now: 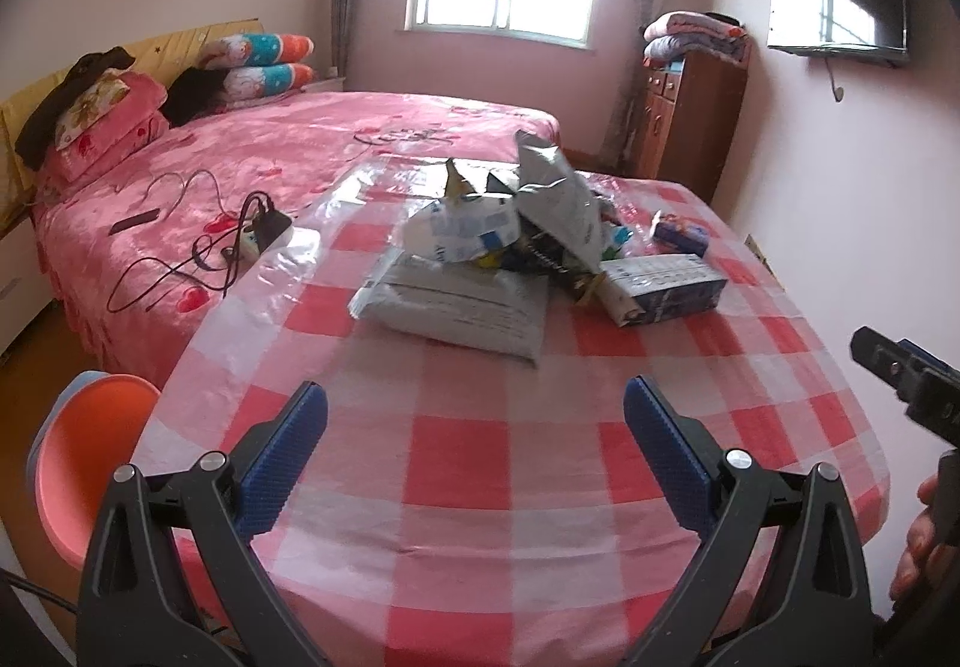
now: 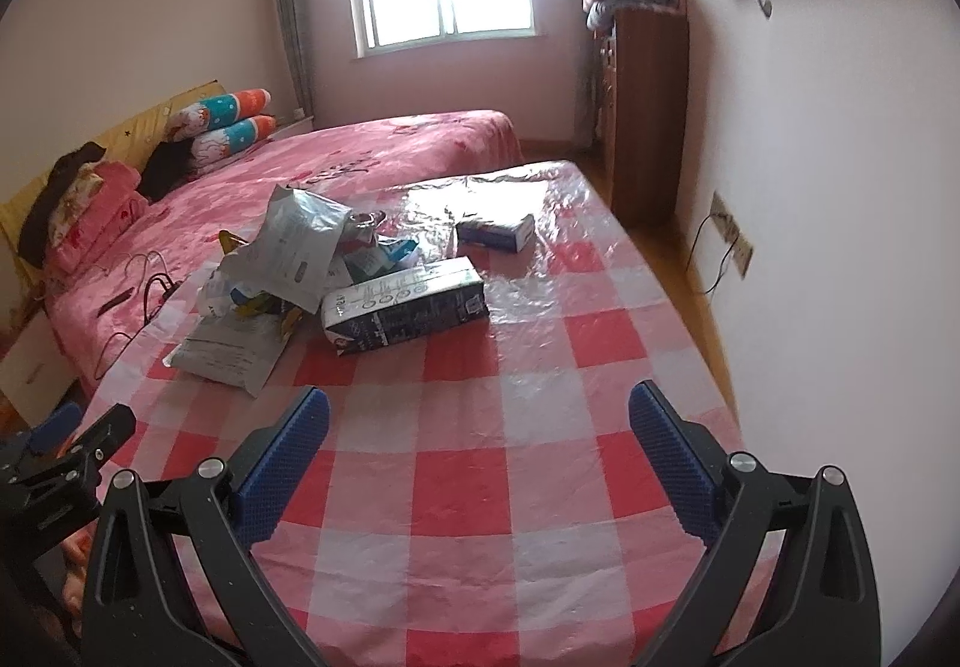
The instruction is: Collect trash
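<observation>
Red-and-white checked plastic covers the bench (image 1: 480,463) in the left wrist view, and the trash sits in a heap toward its far half. A flat grey mailer bag (image 1: 456,307) lies nearest the camera, with a crumpled white wrapper (image 1: 462,232) on top of it and a torn silver pouch (image 1: 558,199) standing up behind. To the right of the heap a long printed carton (image 1: 666,286) lies on its side, and a small blue box (image 1: 681,235) rests a little beyond it. The left tongs (image 1: 475,427) hang released above bare cloth, spread wide with nothing between them, well short of the pile. An orange chair (image 1: 84,463) stands at the bench's left edge, and the pink bed (image 1: 288,151) beyond carries a power strip (image 1: 264,235) with tangled black cables. Part of the right tongs (image 1: 906,385) shows at the right edge.

From the right wrist view, the right tongs (image 2: 479,427) are likewise released and empty over the checked cloth. The carton (image 2: 408,307) lies ahead and left of centre, touching the silver pouch (image 2: 294,247) and the rest of the heap; the mailer bag (image 2: 234,355) lies flat at the left. The blue box (image 2: 495,232) sits apart, farther back. A wooden cabinet (image 2: 648,97) stands against the right wall.
</observation>
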Available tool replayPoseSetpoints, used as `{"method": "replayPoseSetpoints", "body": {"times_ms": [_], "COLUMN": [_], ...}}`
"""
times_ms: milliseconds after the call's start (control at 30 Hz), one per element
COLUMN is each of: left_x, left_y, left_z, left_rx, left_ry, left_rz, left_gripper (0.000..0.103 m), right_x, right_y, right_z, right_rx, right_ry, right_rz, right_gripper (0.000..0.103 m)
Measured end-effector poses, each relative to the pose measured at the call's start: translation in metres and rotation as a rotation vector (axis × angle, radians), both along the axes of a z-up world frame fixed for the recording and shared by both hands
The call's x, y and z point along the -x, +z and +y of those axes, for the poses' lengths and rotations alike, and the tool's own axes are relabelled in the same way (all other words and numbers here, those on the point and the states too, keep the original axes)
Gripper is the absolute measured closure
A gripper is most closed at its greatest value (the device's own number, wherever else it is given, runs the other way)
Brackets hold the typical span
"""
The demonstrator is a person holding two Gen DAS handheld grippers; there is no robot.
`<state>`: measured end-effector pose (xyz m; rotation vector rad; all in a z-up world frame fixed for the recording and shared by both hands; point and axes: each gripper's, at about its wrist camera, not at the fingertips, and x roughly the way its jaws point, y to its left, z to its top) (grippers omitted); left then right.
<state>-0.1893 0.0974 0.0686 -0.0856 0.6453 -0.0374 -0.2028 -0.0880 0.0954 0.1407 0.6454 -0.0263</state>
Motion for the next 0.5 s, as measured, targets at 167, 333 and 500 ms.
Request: {"method": "replayPoseSetpoints", "body": {"times_ms": [167,333,500], "left_x": [-0.014,-0.036,-0.071], "left_y": [0.006,0.021,0.032], "left_z": [0.008,-0.002,-0.035], "left_rx": [0.021,-0.004,-0.114], "left_ry": [-0.022,-0.059,-0.113], "left_rz": [0.019,0.021,0.039], "left_gripper": [0.004,0.004,0.004], "right_x": [-0.019,-0.044,-0.067], "right_y": [-0.007,-0.015,-0.021], "right_z": [-0.007,-0.020,-0.034], "right_rx": [-0.059,-0.148,-0.194], "right_ry": [0.045,0.079,0.098], "right_rz": [0.053,0.113,0.136], "right_gripper": [0.005,0.005,0.005]}}
